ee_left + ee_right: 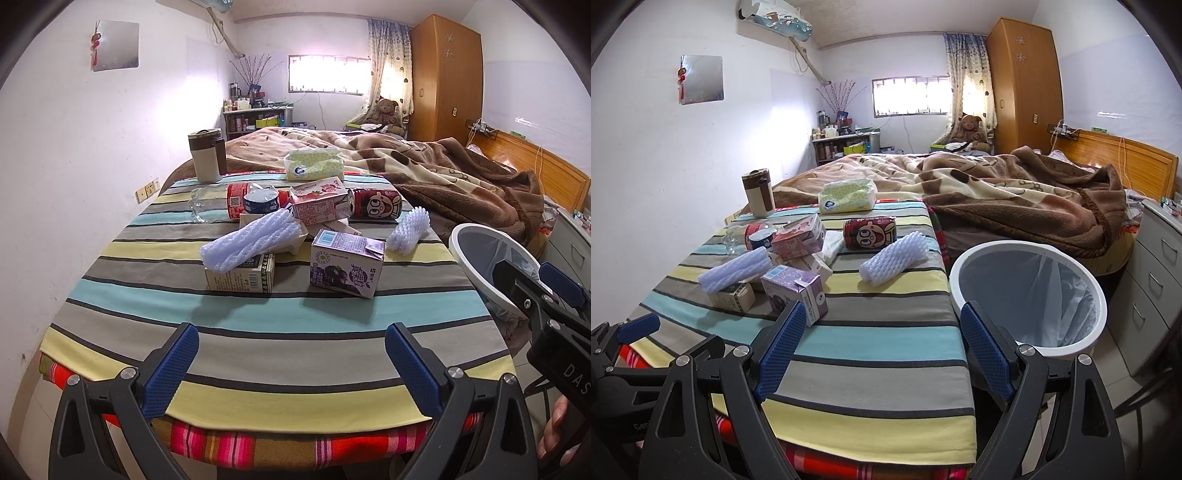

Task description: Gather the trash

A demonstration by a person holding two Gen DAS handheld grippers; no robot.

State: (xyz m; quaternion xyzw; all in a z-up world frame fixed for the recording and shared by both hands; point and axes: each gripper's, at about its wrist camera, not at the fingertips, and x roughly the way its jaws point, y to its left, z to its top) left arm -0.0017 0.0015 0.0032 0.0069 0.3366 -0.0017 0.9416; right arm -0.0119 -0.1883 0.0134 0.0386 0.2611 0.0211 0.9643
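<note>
both claws are spread wide and holding nothing: the left claw [291, 363] hangs over the near edge of the striped worktop [258, 332], the right claw [881, 349] sits low centre in its own view. the trash is all piled mid-frame: a purple carton [345, 262], a foam net sleeve [251, 240] resting on a small beige box [242, 277], a pink carton [319, 205], a red can [376, 203] and a second foam sleeve [410, 230]. the white bin [1030, 291] stands just beside the worktop, at the right of the right view.

risks, as a guess: that long sleeve is soft and perched, so a pinch could squash it or nudge the box. the can lies on its side and could roll off. the tissue pack [314, 164] and tumbler [207, 155] up top probably aren't trash, easy to grab by mistake.
</note>
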